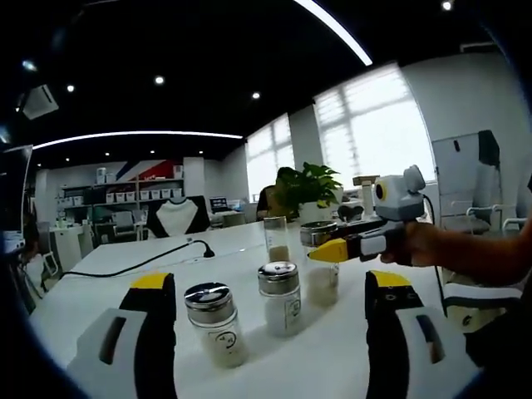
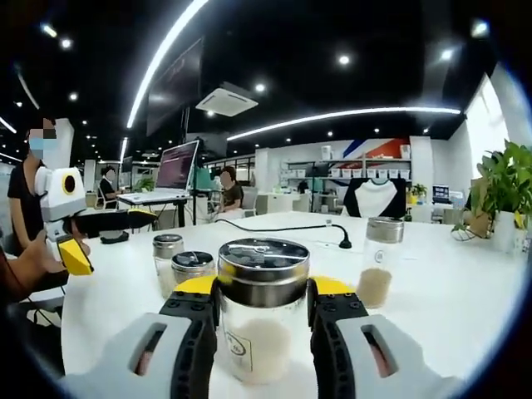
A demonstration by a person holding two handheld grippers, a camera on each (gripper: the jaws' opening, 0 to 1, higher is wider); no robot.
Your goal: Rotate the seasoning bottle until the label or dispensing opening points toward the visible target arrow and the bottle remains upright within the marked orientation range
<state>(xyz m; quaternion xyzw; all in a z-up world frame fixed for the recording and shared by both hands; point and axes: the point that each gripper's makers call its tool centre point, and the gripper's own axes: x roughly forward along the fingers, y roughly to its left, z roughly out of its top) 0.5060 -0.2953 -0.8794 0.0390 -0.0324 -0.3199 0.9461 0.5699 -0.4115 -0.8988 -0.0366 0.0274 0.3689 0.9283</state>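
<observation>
Currently clamped: right gripper closed around the seasoning bottle, yellow-tipped jaws pressing the glass on either side just under the metal lid. Seen from the left gripper view, same bottle standing upright on the white table, caught at the neck by the right gripper reaching in from the right side.

Left gripper wide open, holding nothing; two more shakers between and just ahead of its jaws, one nearer the left jaw, another beyond it toward the middle. Fourth jar well off to the right of the held bottle, near a black cable.

No target arrow or orientation marks made out on the tabletop; label faint on the lower front of the glass, facing the right gripper's own camera.

For a clean turn, probably best: keep the grip level, twist about the bottle's own vertical axis, base flat on the table or barely lifted, no sideways lean. Slow wrist roll, regrip if the wrist runs out. Mind the neighbouring shakers just left of the held bottle. Risk: glass slipping in the jaws, tipping.
</observation>
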